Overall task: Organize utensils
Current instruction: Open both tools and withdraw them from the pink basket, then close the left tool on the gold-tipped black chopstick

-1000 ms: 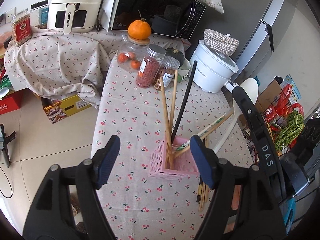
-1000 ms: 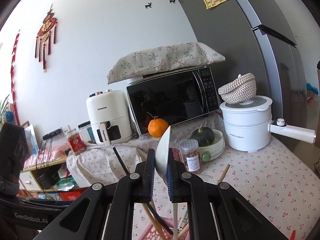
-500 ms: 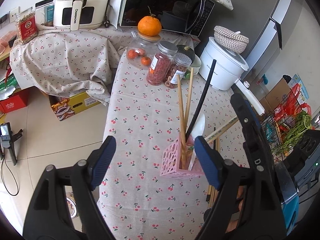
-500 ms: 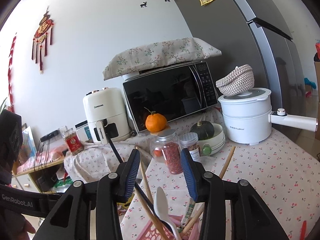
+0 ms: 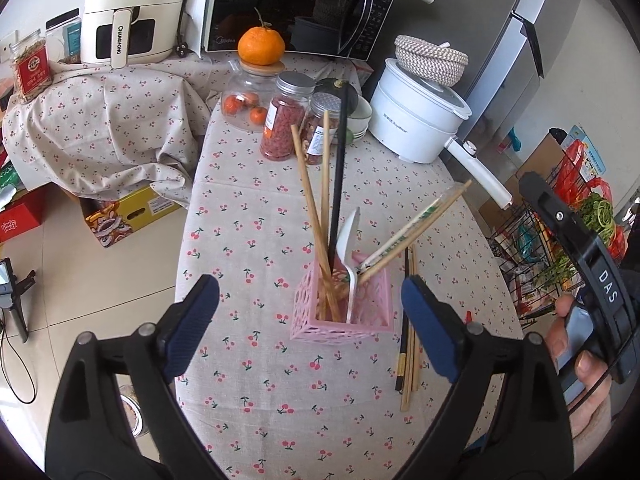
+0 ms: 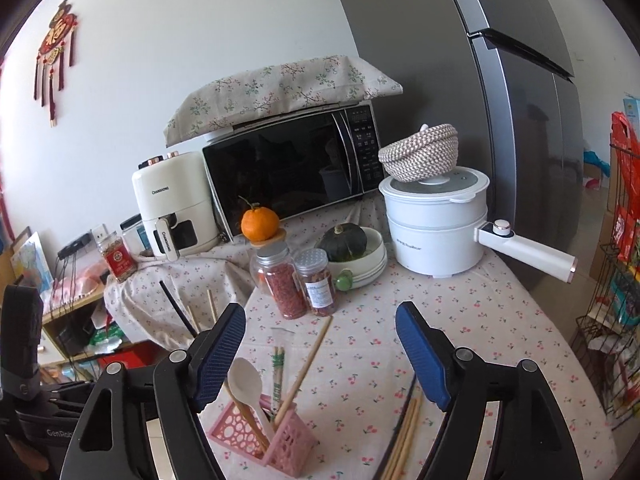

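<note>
Since 1 second ago, my right claw (image 6: 320,354) has let go of the white spoon (image 6: 245,380), which now stands in the pink holder (image 6: 276,446).

Left wrist view: my left claw (image 5: 310,326) is empty, its jaws opening either side of the pink holder, not touching it. Loose chopsticks (image 5: 410,356) lie on the desk (image 5: 248,216) just right of it.

Right wrist view: my right claw's jaws are opening, holding nothing. I judge the loose chopsticks come next; I'd close on them mid-length.

My pads (image 5: 430,330) are ribbed blue rubber; below, matt cherry-print tablecloth (image 5: 248,208), perforated pink plastic holder (image 5: 340,312), bare wooden chopsticks (image 5: 314,216), glossy white spoon (image 5: 347,240).
</note>
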Demonstrator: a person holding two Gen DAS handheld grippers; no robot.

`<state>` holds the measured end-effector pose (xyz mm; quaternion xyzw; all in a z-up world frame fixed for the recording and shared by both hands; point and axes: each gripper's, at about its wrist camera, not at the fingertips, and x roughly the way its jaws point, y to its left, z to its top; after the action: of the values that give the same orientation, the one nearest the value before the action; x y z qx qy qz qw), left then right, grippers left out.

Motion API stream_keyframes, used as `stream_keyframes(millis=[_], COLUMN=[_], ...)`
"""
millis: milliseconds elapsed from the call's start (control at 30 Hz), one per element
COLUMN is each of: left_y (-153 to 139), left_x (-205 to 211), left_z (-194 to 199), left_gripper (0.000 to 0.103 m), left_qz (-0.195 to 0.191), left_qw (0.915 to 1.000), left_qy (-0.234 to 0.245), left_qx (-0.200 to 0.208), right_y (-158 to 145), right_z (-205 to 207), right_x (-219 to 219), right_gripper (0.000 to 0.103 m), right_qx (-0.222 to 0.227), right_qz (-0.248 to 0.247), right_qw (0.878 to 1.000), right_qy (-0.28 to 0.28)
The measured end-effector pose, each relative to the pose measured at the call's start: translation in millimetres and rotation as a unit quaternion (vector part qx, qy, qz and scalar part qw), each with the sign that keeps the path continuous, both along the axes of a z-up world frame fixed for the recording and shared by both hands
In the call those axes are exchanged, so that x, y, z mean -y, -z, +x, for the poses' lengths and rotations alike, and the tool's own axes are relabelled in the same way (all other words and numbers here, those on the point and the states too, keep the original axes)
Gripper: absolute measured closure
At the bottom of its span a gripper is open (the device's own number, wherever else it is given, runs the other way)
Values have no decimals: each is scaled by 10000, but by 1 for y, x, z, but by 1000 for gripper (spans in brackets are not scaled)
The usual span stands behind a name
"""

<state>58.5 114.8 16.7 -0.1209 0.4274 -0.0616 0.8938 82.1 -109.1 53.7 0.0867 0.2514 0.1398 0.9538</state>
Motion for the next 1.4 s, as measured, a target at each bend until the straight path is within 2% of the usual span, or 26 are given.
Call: stream_keyframes(millis=[133,233,400,533,667,867,1000,1133,1200,1267,1367,1400], left_y=[-3,-1,5,14,28,55,68,78,81,86,96,100], left_x=[24,42,72,99,124,154,171,185,192,197,199,199], left_z=[-5,-8,-11,-14,-12,-2,7,24,33,45,66,73], left_gripper=[4,4,4,4,4,4,4,4,14,38,63,66], left_qz=[285,488,651,850,910,808,921,1085,1261,1359,1204,1206], left_qw=[9992,9974,9938,9891,9847,9797,9782,9785,9785,9787,9814,9813], left_qy=[276,519,899,1200,1458,1633,1578,1444,1373,1279,1109,1053], left_qx=[93,128,30,-74,-289,-830,-985,-995,-877,-850,-1000,-1072], right_y=[11,30,65,95,111,126,136,141,142,141,141,141], right_z=[1,6,10,11,7,4,5,8,10,12,14,15], right_x=[36,61,93,110,127,151,163,172,175,177,180,181], right_gripper=[16,15,15,15,15,15,15,15,15,15,15,15], right_qx=[-601,-1198,-2086,-2816,-3141,-3490,-3760,-3890,-3899,-3890,-3873,-3876], right_qz=[-157,-242,-267,-500,-593,-620,-641,-437,-432,-465,-488,-479], right_qw=[9979,9916,9755,9561,9456,9330,9225,9189,9186,9186,9193,9192], right_qy=[205,423,653,633,608,616,596,482,476,506,506,500])
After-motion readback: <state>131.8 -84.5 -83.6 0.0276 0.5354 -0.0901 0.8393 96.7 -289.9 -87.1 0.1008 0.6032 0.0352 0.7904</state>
